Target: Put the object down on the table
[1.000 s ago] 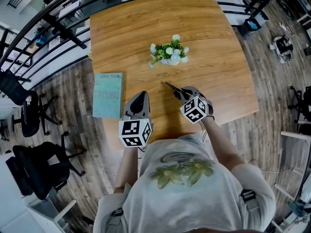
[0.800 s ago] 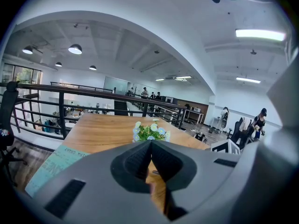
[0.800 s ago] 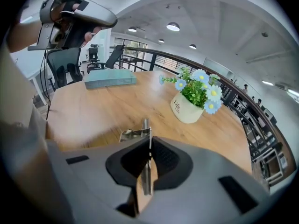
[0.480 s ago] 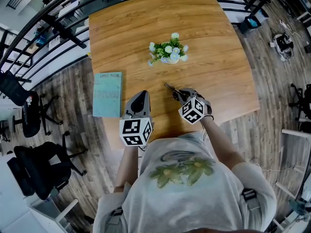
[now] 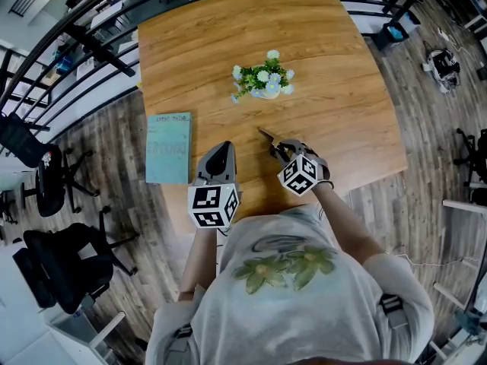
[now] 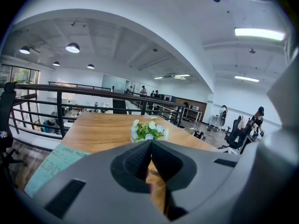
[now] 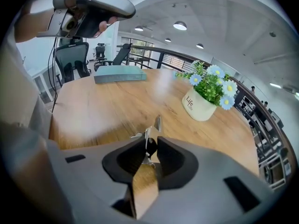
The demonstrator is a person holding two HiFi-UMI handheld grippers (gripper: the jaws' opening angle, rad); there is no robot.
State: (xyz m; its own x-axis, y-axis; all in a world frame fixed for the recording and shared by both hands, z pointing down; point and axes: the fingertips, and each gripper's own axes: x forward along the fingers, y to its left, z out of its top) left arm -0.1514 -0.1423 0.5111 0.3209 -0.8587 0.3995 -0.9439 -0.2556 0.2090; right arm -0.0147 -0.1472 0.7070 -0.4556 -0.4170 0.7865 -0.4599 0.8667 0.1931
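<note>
While the right gripper's (image 7: 150,148) jaws have just been opening around the metal tool (image 7: 157,123), the left gripper (image 6: 150,144) hangs closed, empty.

A small white pot of flowers (image 5: 264,82), its blooms white and pale blue among green leaves, stands upright (the right gripper view shows "Life" printed on its side). Well apart from it, to the lower left in the head view, a teal book (image 5: 168,147) lies flat and closed. A black metal railing (image 5: 91,40) curves behind both, with desks and clutter beyond it. On the grey wood-plank floor (image 5: 426,120) at the left stand 2 black office chairs (image 5: 53,268). Round ceiling lamps (image 6: 72,47) and a long strip light (image 6: 259,33) are lit overhead, and several people (image 6: 258,120) are far off at the right in the left gripper view.
</note>
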